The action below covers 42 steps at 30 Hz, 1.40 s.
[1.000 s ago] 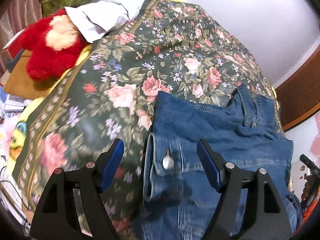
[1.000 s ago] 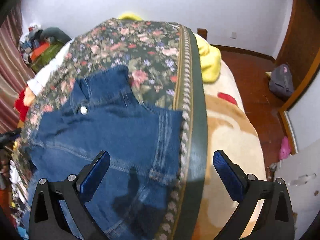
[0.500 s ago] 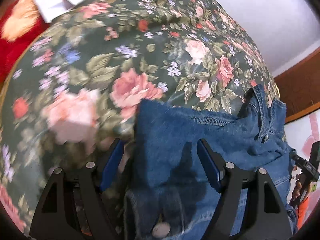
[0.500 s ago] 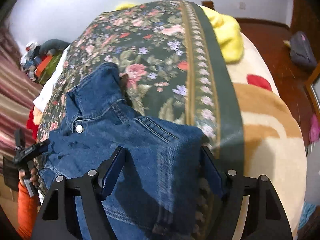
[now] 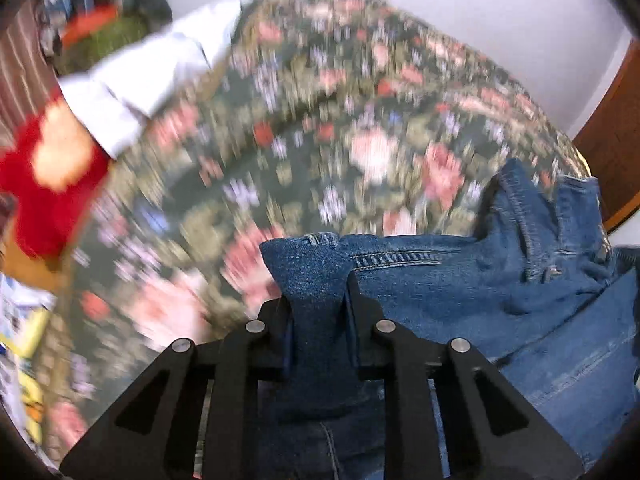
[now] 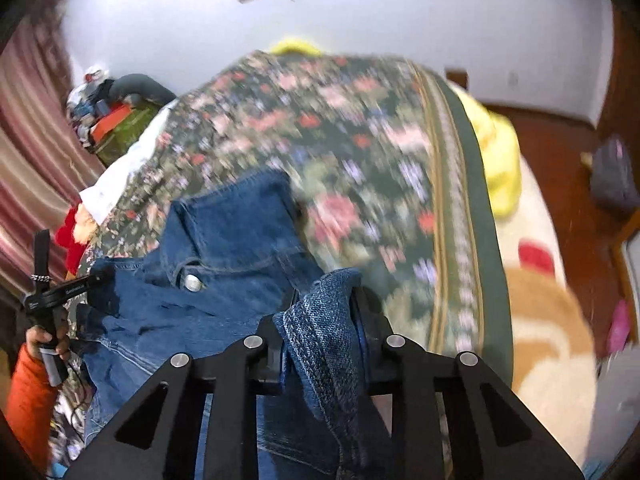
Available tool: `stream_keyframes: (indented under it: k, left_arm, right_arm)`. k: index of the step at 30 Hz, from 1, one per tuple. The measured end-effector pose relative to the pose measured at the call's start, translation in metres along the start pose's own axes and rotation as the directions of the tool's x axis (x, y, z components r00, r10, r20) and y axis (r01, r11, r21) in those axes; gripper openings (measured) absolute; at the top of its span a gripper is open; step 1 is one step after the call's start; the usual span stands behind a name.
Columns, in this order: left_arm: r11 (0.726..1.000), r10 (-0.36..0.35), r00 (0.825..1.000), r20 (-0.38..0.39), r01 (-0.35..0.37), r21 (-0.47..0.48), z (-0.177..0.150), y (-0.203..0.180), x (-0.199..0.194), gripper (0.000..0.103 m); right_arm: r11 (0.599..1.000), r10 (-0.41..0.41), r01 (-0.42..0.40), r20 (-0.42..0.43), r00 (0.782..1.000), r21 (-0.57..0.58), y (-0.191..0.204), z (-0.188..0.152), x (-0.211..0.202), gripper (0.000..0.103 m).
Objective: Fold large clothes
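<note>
A blue denim jacket (image 5: 500,280) lies on a dark floral bedspread (image 5: 320,140). My left gripper (image 5: 318,300) is shut on a fold of the jacket's left shoulder edge. In the right wrist view the jacket (image 6: 224,240) shows its collar and a metal button (image 6: 193,282). My right gripper (image 6: 320,304) is shut on a bunched denim edge at the jacket's right side. The left gripper also shows at the left of the right wrist view (image 6: 60,292), held by a hand in an orange sleeve. Both views are blurred by motion.
A red plush toy (image 5: 44,176) and a white cloth (image 5: 152,76) lie at the bed's left. A yellow cloth (image 6: 496,160) and a beige blanket (image 6: 552,320) lie at the bed's right. A dark bag (image 6: 612,176) sits on the wooden floor.
Both grippers have closed on the jacket: left on the shoulder edge, right on the side edge. Both cameras have tilted up and the denim is lifted in the jaws.
</note>
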<state>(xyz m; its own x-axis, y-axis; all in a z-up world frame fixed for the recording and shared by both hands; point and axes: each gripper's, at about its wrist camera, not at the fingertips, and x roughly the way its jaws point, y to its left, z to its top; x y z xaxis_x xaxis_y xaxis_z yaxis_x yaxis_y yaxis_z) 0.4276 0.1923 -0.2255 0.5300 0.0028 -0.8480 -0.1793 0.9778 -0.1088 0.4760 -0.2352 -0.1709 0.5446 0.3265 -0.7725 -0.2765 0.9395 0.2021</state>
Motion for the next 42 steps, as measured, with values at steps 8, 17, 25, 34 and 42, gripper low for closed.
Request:
stream_keyframes:
  k: [8, 17, 25, 34, 42]
  left_arm:
    - [0.994, 0.076, 0.988, 0.135, -0.064, -0.09, 0.035, 0.035, -0.037, 0.019]
    - [0.979, 0.122, 0.992, -0.021, -0.124, -0.164, 0.019, 0.08, 0.039, 0.024]
    - [0.979, 0.156, 0.986, -0.058, -0.162, -0.126, 0.014, 0.081, 0.054, 0.036]
    - [0.983, 0.141, 0.987, -0.078, -0.149, -0.11, 0.007, 0.068, 0.015, 0.044]
    - [0.993, 0.064, 0.996, 0.058, -0.058, -0.101, -0.001, 0.052, -0.08, 0.044]
  right_arm:
    - [0.997, -0.029, 0.031, 0.023, 0.999, -0.072, 0.042, 0.046, 0.044, 0.021]
    - [0.972, -0.186, 0.178, -0.044, 0.981, -0.156, 0.04, 0.042, 0.111, 0.023]
    - [0.979, -0.204, 0.201, -0.115, 0.972, -0.038, -0.007, 0.031, 0.121, 0.083]
    - [0.989, -0.144, 0.145, -0.122, 0.982, 0.003, 0.004, 0.032, 0.067, 0.083]
    - [0.997, -0.075, 0.075, 0.0, 0.997, -0.016, 0.032, 0.032, -0.031, 0.083]
